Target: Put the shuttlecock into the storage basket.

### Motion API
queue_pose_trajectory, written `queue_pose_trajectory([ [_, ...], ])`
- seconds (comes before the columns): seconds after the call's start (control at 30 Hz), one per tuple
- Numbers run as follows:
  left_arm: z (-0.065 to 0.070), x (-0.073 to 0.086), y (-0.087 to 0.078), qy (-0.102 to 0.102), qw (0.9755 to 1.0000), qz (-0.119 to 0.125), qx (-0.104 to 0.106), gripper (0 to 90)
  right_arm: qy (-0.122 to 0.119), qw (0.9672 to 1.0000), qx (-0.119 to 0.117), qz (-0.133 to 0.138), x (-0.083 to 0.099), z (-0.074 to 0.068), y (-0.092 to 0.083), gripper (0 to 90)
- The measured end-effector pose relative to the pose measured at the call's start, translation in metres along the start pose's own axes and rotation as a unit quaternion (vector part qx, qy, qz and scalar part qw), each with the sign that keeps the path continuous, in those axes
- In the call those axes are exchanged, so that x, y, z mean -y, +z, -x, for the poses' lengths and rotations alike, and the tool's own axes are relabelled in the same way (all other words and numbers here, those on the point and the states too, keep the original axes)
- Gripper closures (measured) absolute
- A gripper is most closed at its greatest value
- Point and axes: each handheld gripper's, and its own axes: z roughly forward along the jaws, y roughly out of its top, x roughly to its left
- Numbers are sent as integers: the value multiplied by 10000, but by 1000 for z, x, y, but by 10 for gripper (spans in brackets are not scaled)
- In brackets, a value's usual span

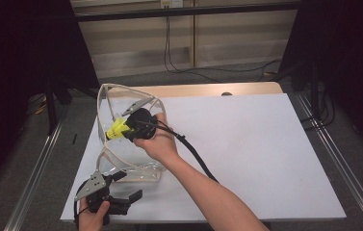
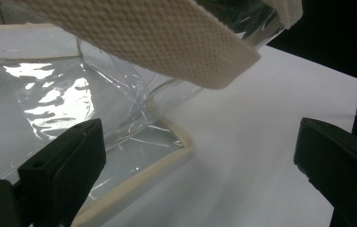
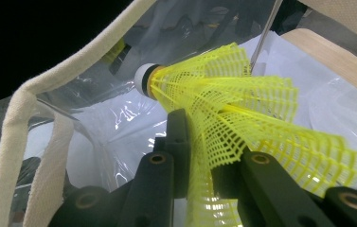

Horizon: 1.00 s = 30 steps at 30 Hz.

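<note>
Because the clear plastic bag [image 1: 121, 144] is soft and would sag shut by itself, it stands on the white table sheet [image 1: 246, 154] with its mouth turned up and toward the person, its cream webbing rim [image 3: 15, 113] spread into a wide loop. That leaves room for the right gripper [image 1: 121, 127] to reach in from the side. Its two black jaws are pinched on the netted skirt of a yellow plastic shuttlecock [image 3: 223, 109], squashing the mesh between them, while the white cork end [image 3: 143, 78] points ahead into the bag's opening. Gripping the skirt rather than the cork probably keeps the heavy nose leading, so it should drop cleanly once released. The shuttlecock is thus held in the air at the bag's mouth, partly past the rim, and has not yet been set down inside.

The left gripper [image 1: 119, 190] waits low at the near edge of the sheet, just beside the bag's bottom corner [image 2: 181, 146]. Its jaws stand wide apart with nothing between them, seemingly ready to steady the bag if it tips or slides. A woven handle strap [image 2: 166, 42] hangs across above it.
</note>
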Motion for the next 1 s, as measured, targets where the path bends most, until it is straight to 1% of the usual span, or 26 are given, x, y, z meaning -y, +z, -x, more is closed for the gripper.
queue_pose_trajectory([
  [0.27, 0, 0, 0, 6, 10000, -10, 3, 32, 18, 10000, 24, -12, 0, -1, 3, 802],
  [0.43, 0, 0, 0, 11, 10000, -16, 8, 32, -17, 10000, 35, -5, -1, -1, 2, 801],
  [0.8, 0, 0, 0, 0, 10000, -24, 9, 32, -26, 9999, 41, -112, -3, -3, 4, 801],
  [0.9, 0, 0, 0, -5, 10000, -21, 10, 32, -71, 9999, 53, -95, -4, -4, 5, 801],
  [1.0, 0, 1, 1, -1, 10000, -28, 24, 32, -41, 10000, 24, -74, -3, -5, 7, 801],
])
